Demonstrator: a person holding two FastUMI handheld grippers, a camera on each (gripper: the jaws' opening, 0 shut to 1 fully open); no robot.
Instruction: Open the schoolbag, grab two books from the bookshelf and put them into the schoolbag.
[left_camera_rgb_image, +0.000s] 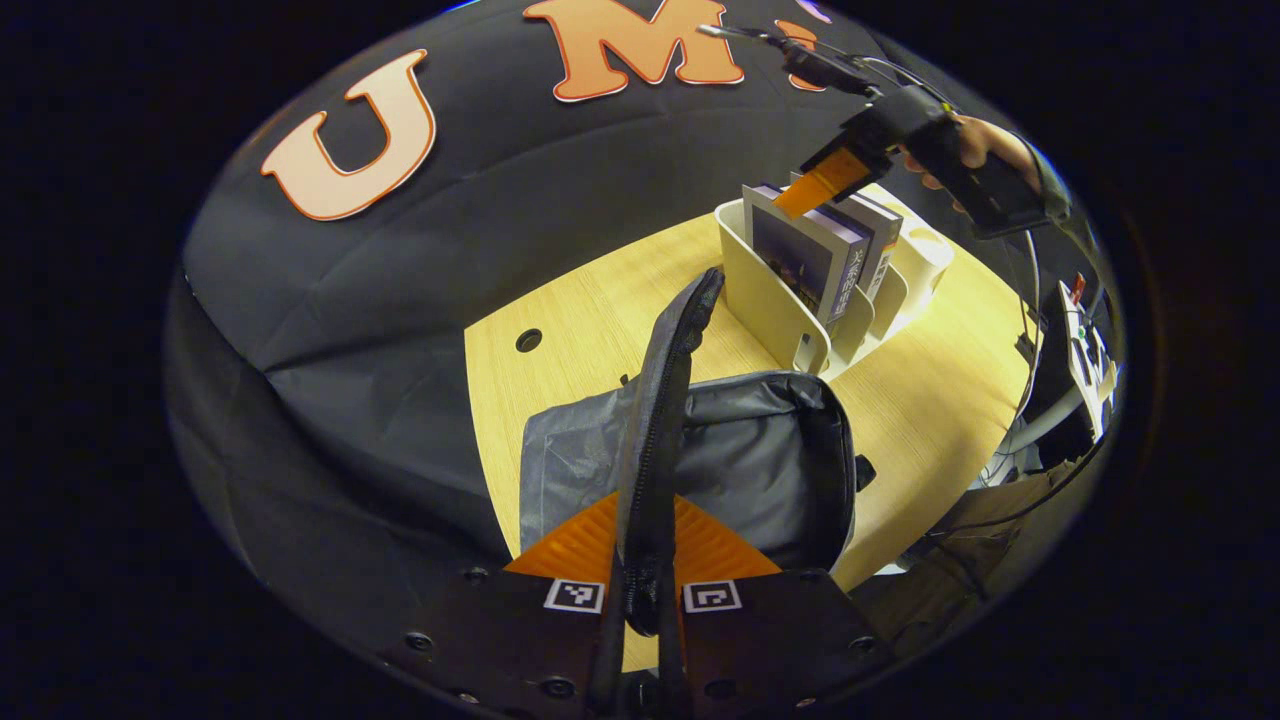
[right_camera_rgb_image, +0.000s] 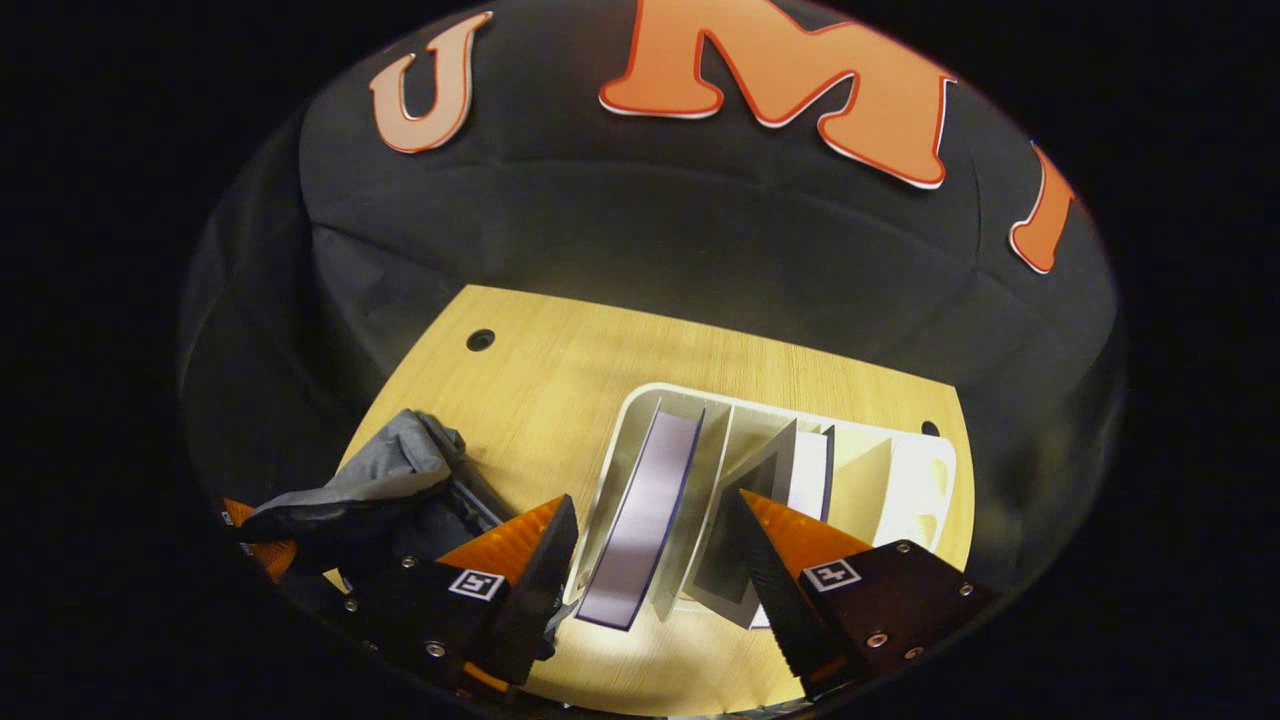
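Note:
The grey schoolbag (left_camera_rgb_image: 740, 450) lies open on the wooden table (left_camera_rgb_image: 590, 300). My left gripper (left_camera_rgb_image: 645, 590) is shut on its black zippered flap (left_camera_rgb_image: 665, 400) and holds it upright. Behind the bag, the white bookshelf (left_camera_rgb_image: 765, 295) holds a purple-covered book (left_camera_rgb_image: 805, 255) and a second book (left_camera_rgb_image: 870, 235). My right gripper (left_camera_rgb_image: 830, 178), held by a hand, hovers over the book tops. In the right gripper view, my right gripper (right_camera_rgb_image: 655, 505) is open above the bookshelf (right_camera_rgb_image: 900, 490). The purple book (right_camera_rgb_image: 645, 540) lies between its fingers, and a grey book (right_camera_rgb_image: 760, 470) is by the right finger. The schoolbag (right_camera_rgb_image: 370, 480) is at left.
The table has a round cable hole (left_camera_rgb_image: 528, 340) near its back left and ends at the black cloth wall. Cables and equipment (left_camera_rgb_image: 1085, 360) sit beyond the table's right edge. Bare wood lies between the bag and the bookshelf.

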